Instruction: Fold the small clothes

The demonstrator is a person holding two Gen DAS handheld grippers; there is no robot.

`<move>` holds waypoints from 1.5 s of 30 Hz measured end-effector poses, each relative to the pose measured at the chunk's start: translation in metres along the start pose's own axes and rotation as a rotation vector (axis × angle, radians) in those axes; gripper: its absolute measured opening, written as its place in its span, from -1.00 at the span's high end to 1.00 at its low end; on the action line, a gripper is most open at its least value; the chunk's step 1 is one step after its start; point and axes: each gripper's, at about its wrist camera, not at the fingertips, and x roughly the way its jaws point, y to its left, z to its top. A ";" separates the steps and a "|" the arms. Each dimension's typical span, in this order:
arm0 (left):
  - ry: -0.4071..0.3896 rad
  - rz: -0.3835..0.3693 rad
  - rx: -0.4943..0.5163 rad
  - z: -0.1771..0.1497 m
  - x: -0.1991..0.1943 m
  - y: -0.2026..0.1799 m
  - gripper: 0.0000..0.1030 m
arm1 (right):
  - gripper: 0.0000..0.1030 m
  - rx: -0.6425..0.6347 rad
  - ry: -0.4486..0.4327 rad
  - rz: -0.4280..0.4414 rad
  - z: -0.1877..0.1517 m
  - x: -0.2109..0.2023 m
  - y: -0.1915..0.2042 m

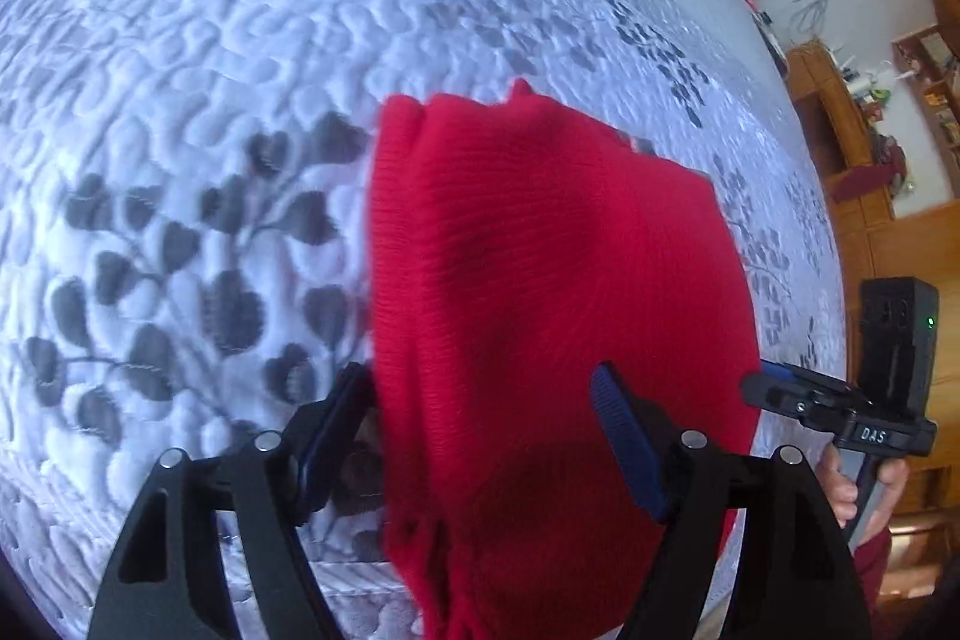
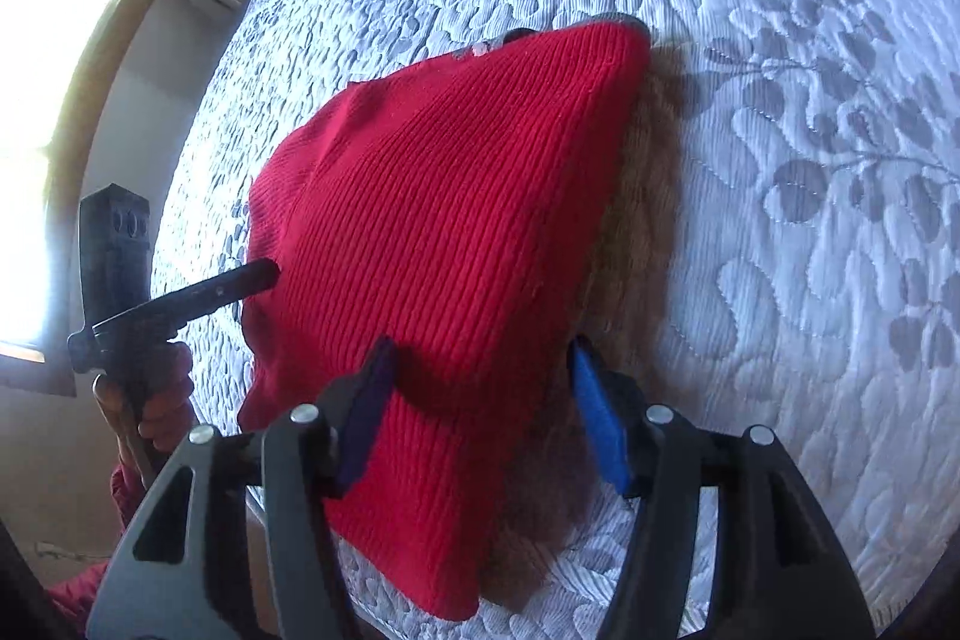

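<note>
Red knit garment [image 1: 540,292] draped over quilted bedspread [image 1: 180,100], lying between spread fingers of left gripper [image 1: 486,394]. Right gripper [image 2: 480,388] likewise spread wide, knit [image 2: 444,232] passing between blue pads [image 2: 600,424], neither visibly pinching.

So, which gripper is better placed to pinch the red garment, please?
Probably right: the open right gripper flanks the red garment cleanly; the left gripper has cloth covering one finger.

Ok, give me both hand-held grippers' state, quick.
Left hand-held gripper: open, red knit garment between its fingers.
Right hand-held gripper: open, same garment between.
</note>
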 end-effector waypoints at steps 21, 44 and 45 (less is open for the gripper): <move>-0.046 -0.104 -0.019 -0.014 -0.004 -0.031 0.51 | 0.39 0.046 -0.035 0.116 -0.011 -0.018 -0.007; -0.054 -0.156 0.103 -0.013 0.070 -0.265 0.51 | 0.40 0.069 -0.153 -0.053 -0.022 -0.196 -0.177; -0.022 -0.129 0.098 -0.015 0.086 -0.264 0.51 | 0.40 0.092 -0.135 -0.052 -0.023 -0.186 -0.189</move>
